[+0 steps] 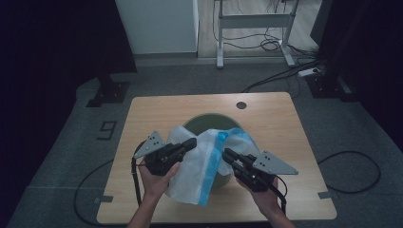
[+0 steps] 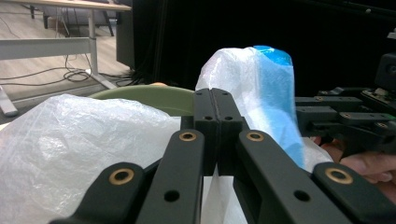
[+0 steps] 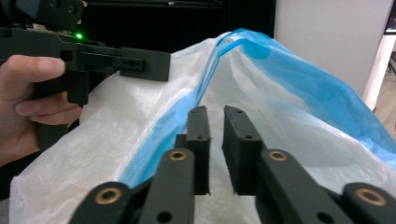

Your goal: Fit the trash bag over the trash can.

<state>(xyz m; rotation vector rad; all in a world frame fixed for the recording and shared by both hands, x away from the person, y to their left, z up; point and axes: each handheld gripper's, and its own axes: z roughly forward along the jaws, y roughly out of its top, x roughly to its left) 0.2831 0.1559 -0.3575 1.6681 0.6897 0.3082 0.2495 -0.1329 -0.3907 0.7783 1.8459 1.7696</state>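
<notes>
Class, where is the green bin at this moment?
In the high view the green bin stands mid-table, just beyond both claws, its near side draped by the white and blue plastic bag.

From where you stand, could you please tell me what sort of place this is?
Probably a lab or office recording space, not a home: a light wooden desk with a cable hole stands on grey carpet, black curtains screen the sides, and loose cables with a white power strip lie on the floor.
</notes>
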